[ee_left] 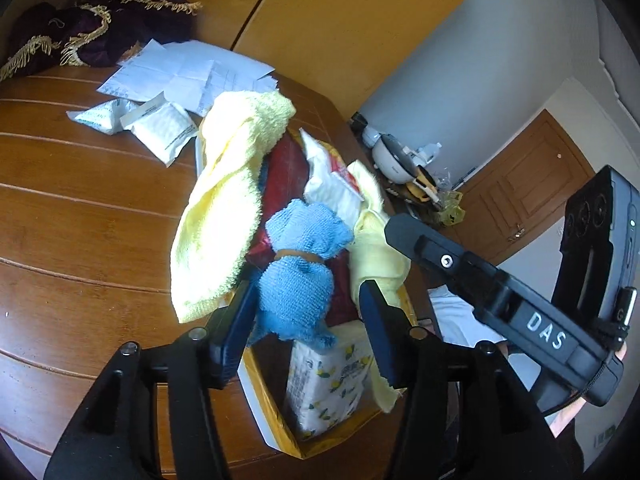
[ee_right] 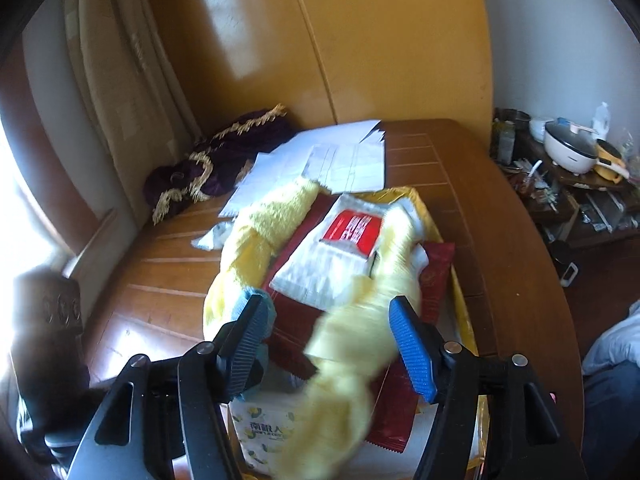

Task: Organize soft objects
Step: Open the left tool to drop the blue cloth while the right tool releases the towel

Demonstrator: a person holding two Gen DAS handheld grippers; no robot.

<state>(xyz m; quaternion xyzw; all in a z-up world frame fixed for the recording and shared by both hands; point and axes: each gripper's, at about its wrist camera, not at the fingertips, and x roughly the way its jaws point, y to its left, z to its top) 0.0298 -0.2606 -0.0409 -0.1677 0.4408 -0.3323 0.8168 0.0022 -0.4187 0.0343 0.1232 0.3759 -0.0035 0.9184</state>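
A blue cloth bundle [ee_left: 298,280] tied with a brown band hangs between the fingers of my left gripper [ee_left: 307,285], whose jaws stand wide apart and open; it brushes the left pad. Below it lies a yellow-rimmed tray [ee_left: 260,392] holding red packets [ee_left: 280,176], a white packet [ee_right: 332,264] and a lemon-print tissue pack [ee_left: 328,384]. A yellow towel [ee_left: 224,208] drapes over the tray's left side. My right gripper [ee_right: 327,301] is open above the tray, with a blurred yellow cloth [ee_right: 348,360] between its pads. One of its fingers [ee_left: 404,232] shows in the left wrist view.
Papers [ee_left: 192,72] and white sachets [ee_left: 164,128] lie on the wooden table [ee_left: 80,200] behind the tray. A purple fringed cloth [ee_left: 92,32] sits at the far corner. A side shelf with a cooker [ee_right: 568,144] stands to the right, past the table's edge.
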